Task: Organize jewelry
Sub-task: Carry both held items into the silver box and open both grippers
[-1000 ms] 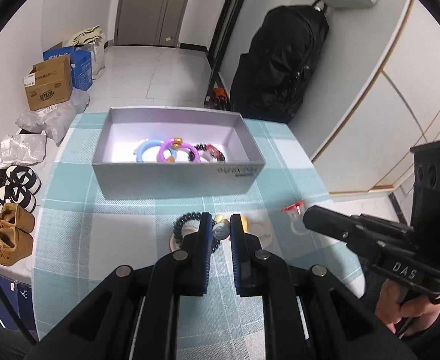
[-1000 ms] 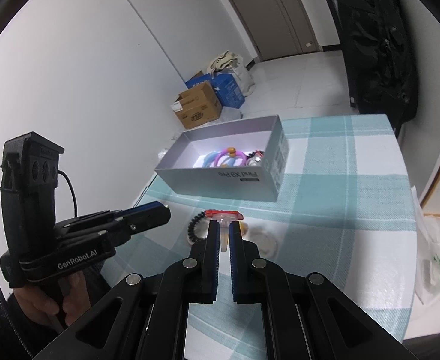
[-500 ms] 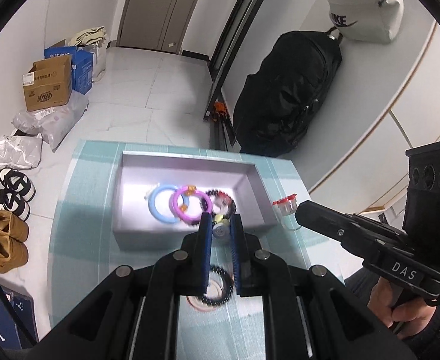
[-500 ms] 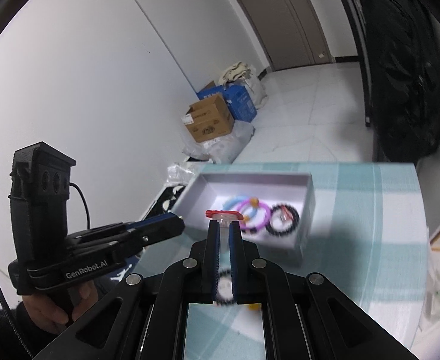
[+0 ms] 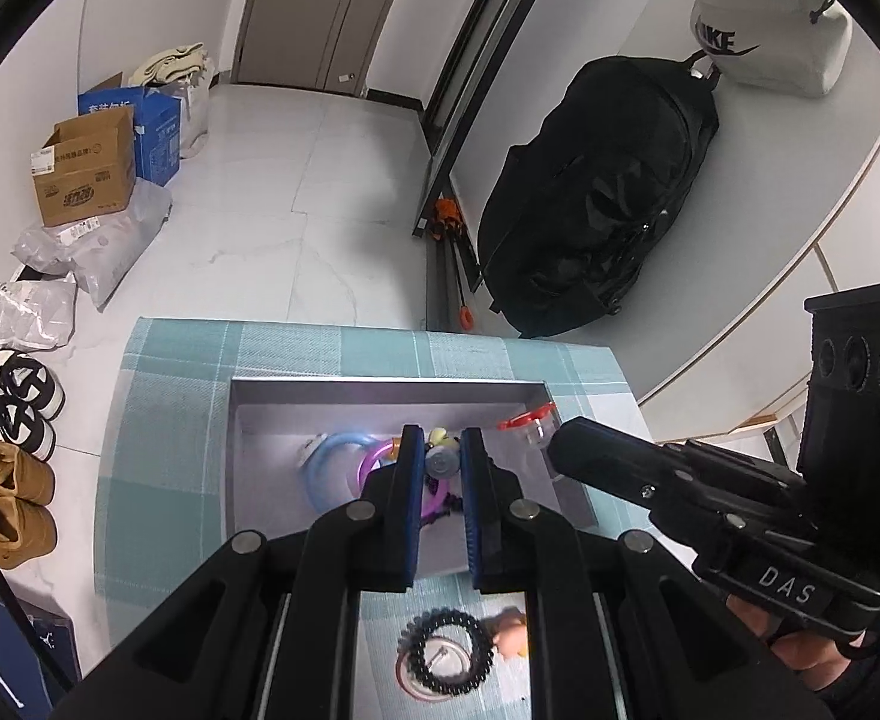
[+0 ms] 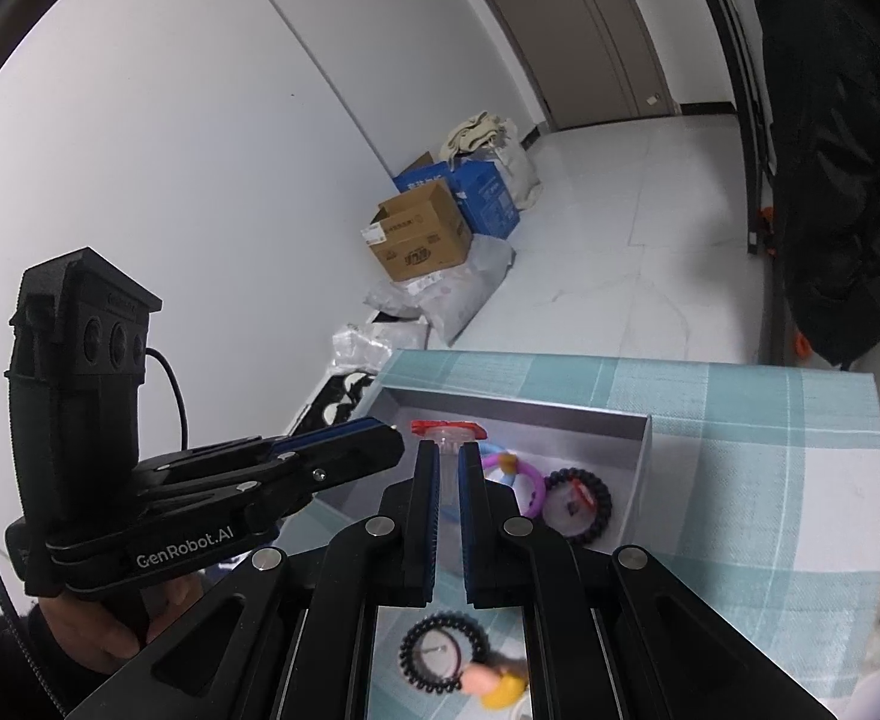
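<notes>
A grey open box (image 5: 380, 390) (image 6: 643, 450) sits on the teal checked tablecloth and holds a blue ring (image 5: 332, 462), a purple ring (image 6: 529, 480) and a black beaded bracelet (image 6: 577, 501). My left gripper (image 5: 441, 462) is shut on a small silver and yellow trinket (image 5: 441, 461), held above the box. My right gripper (image 6: 448, 462) is shut on a clear piece with a red top (image 6: 447, 432), also above the box; it shows in the left wrist view (image 5: 526, 423). A black coil hair tie (image 5: 445, 654) (image 6: 442, 651) lies on the cloth near me.
A small yellow and skin-coloured figure (image 6: 493, 681) lies beside the hair tie. A black bag (image 5: 595, 198) hangs on the wall past the table's far edge. Cardboard boxes (image 5: 83, 168) and shoes (image 5: 14, 504) are on the floor at left.
Both grippers have risen and moved forward with their items, from above the near cloth to over the box. The hair tie stayed on the cloth, now beneath the fingers.
</notes>
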